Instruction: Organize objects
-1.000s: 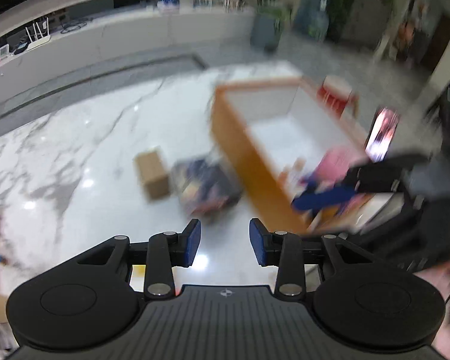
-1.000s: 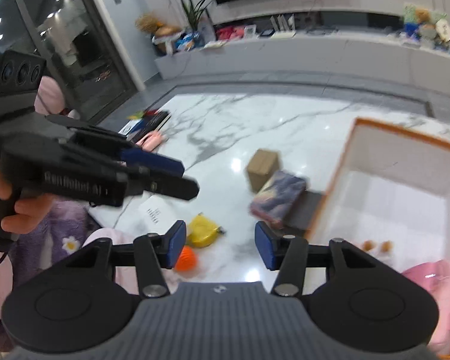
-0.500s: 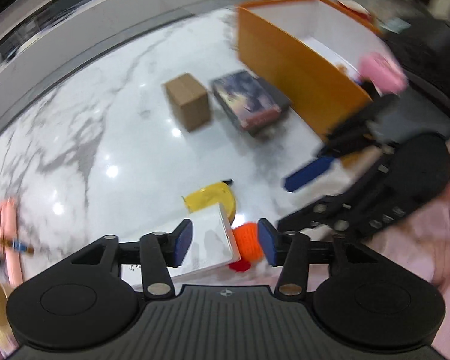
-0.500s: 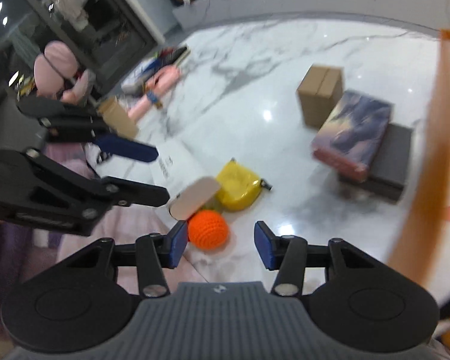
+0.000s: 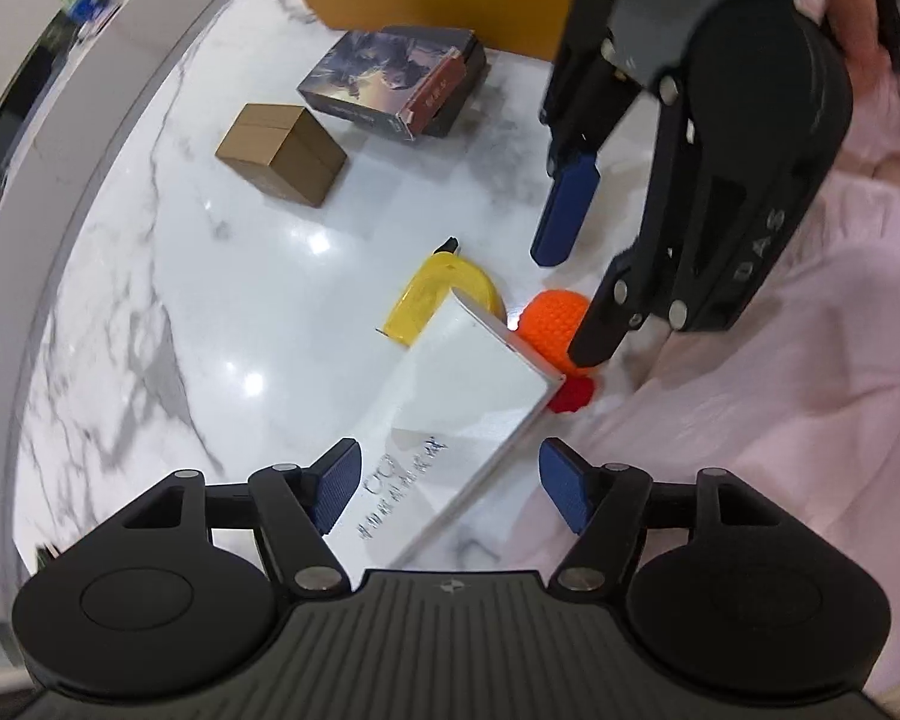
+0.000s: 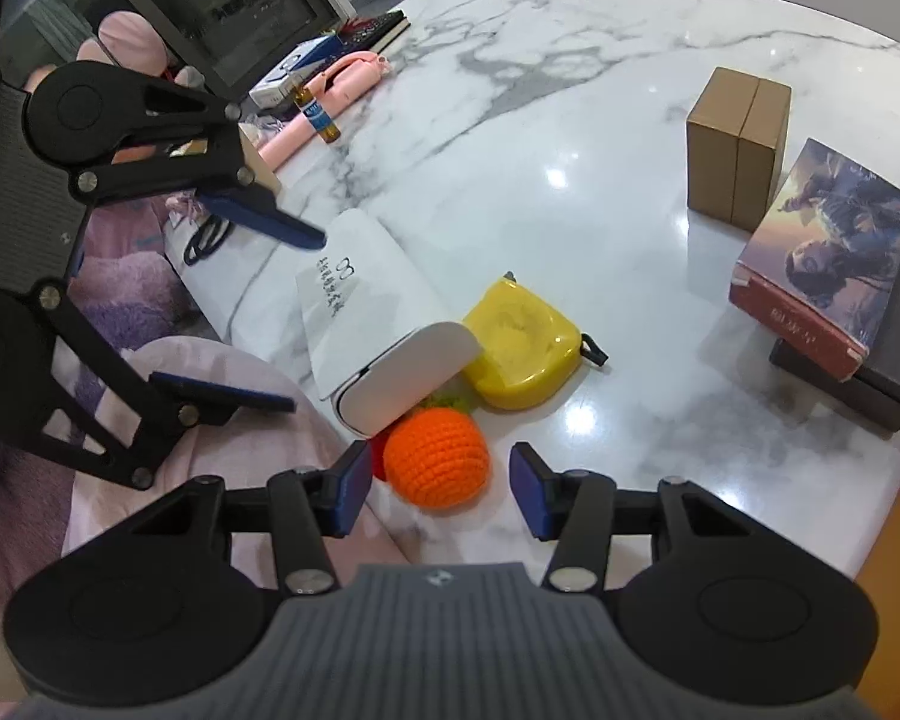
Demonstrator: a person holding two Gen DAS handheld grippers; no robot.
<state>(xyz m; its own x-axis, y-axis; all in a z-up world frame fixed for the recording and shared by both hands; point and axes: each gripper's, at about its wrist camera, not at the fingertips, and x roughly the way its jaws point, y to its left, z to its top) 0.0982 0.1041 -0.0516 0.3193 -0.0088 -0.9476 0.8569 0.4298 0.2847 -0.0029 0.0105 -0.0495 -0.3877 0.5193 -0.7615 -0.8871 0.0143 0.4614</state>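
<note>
The left tongs [image 5: 450,483] are spread wide and hold nothing; between their blue pads [image 5: 336,483] lies the near end of a flat white box [image 5: 456,402], smooth, with rounded corners and a few lines of dark handwriting on its top. It lies aslant on the white, grey-veined marble table [image 5: 210,312], its far end propped on the things beneath it. Beyond the box's far end, ahead of the left tongs, sits a glossy yellow pouch [image 5: 444,297] with a short black tab. To the right of that is an orange crocheted ball [image 5: 552,318], tightly knitted, with a red knitted piece [image 5: 573,397] beside it under the box's corner.

The right tongs [image 6: 440,489] are also wide apart and empty, and the orange ball sits just ahead of them between the pads, nearer the left pad; I cannot tell whether it touches. The white box and yellow pouch lie just past the ball. Farther ahead and to the right stand a plain brown cardboard box [image 6: 738,150] and an illustrated book [image 6: 828,252] resting on a dark case [image 6: 894,372]. Far left of the right tongs lie a pink handle-like item [image 6: 324,102] and a small brown vial [image 6: 318,114].
</note>
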